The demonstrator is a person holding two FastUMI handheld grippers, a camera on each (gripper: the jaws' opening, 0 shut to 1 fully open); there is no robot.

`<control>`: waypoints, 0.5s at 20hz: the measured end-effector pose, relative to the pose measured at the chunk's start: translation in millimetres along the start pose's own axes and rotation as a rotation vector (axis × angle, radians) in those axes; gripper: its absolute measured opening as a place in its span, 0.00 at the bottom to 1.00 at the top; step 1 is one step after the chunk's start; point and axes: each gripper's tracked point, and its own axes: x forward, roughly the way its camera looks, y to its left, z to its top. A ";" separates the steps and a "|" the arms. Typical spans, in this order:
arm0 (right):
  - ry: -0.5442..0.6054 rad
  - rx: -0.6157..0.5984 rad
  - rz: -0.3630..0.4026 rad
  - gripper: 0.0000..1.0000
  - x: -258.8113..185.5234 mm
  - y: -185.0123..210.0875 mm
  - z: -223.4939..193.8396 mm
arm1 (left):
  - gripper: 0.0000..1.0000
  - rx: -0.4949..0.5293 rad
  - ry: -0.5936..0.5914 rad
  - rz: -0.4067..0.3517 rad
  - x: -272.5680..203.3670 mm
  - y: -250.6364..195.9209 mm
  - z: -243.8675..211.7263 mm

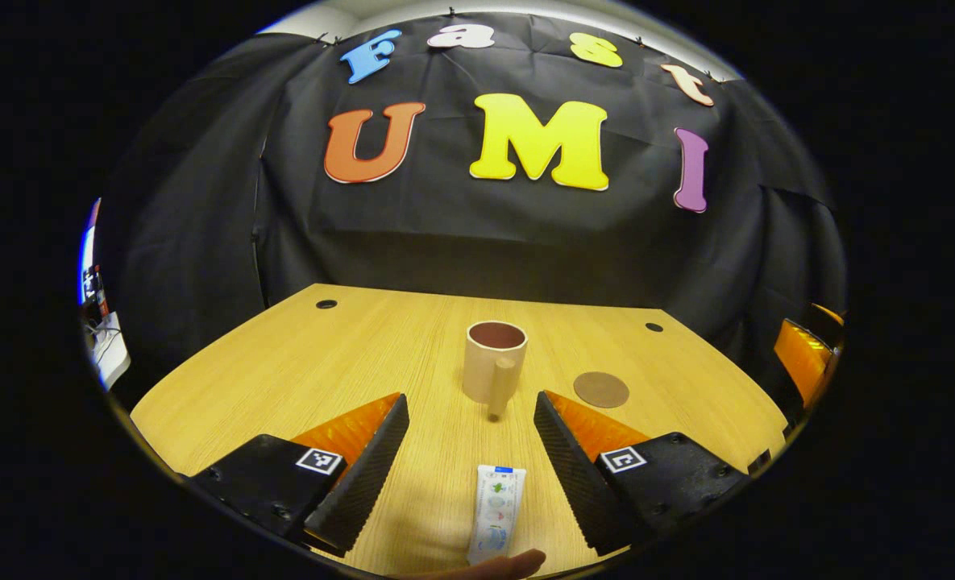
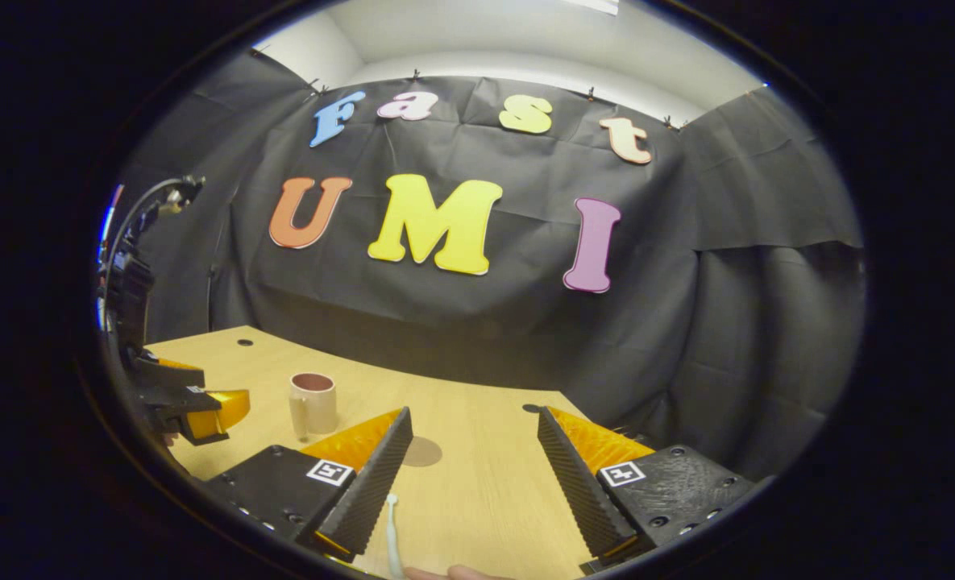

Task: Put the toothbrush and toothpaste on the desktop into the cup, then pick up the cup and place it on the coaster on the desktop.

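A beige cup with a dark inside stands upright mid-table, handle toward me. A round brown coaster lies to its right. The white toothpaste tube lies on the wood between the fingers of my left gripper, which is open above it. In the right gripper view, the cup stands at the left and the coaster lies ahead. My right gripper is open, and a pale toothbrush lies just beside its left finger. The other gripper shows at the far left.
The wooden table has small round holes near its back corners. Black cloth closes the back and sides. A fingertip shows at the near edge, by the tube's end. An orange object sits off the table's right side.
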 end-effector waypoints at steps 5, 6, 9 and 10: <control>0.010 0.041 0.004 0.95 -0.9 -10.3 -7.3 | 0.99 0.050 -0.186 0.042 -17.1 3.9 45.6; 0.013 0.049 0.007 0.95 -0.7 -9.9 -7.7 | 0.99 0.066 -0.217 0.043 -21.8 1.4 51.1; 0.017 0.054 0.010 0.95 0.7 -8.7 -9.1 | 0.99 0.095 -0.254 0.037 -30.7 -3.9 56.5; 0.018 0.048 0.011 0.95 0.8 -7.6 -9.1 | 0.99 0.101 -0.256 0.034 -32.5 -6.0 57.0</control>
